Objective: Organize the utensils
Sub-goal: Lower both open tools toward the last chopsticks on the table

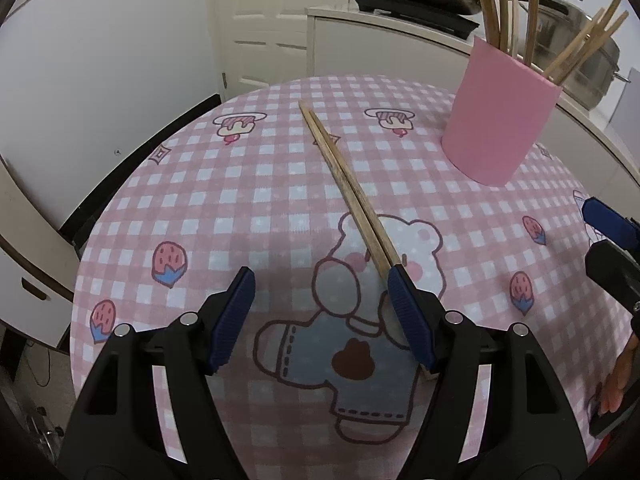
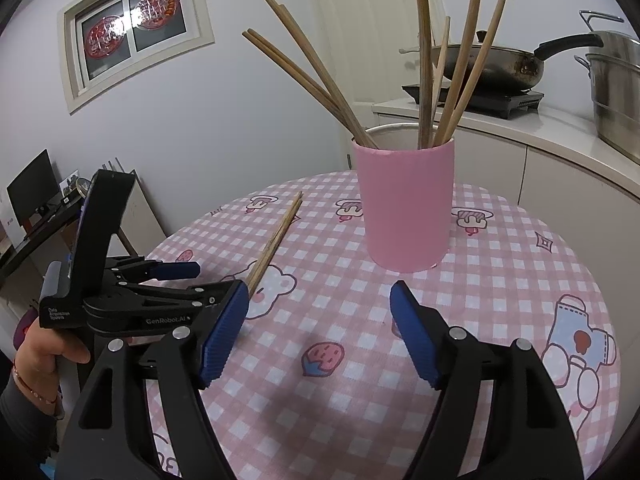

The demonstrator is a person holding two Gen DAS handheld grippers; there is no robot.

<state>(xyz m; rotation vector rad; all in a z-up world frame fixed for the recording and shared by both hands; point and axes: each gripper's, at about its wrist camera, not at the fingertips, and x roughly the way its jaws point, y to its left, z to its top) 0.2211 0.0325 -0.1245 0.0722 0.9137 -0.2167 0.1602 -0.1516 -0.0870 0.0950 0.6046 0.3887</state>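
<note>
Two chopsticks (image 1: 347, 188) lie side by side on the checked tabletop (image 1: 192, 184), running from its far middle toward the left tool (image 1: 322, 312); their near ends pass under its right-hand blue pad. The rest of the sticks (image 2: 432, 72) already stand in the pink cup (image 2: 406, 208), upright toward the far right of the tabletop, well apart from the loose pair. By my count about nine are in. Judged from that, most of the job is done; the pair on the cloth is what is left.

Left tool: jaws wide apart, holding nothing, low over the near ends of the pair. Whether the pad touches them I cannot tell.

Right tool (image 2: 320, 328): jaws wide apart, empty, facing the cup from the near side.

Left wrist view shows the pair full length and the cup only from its side edge. Right wrist view shows the cup front-on with its sticks fanned out, plus the left tool from outside and the hand (image 2: 48, 354) gripping it; there the pair's near ends are hidden.
</note>
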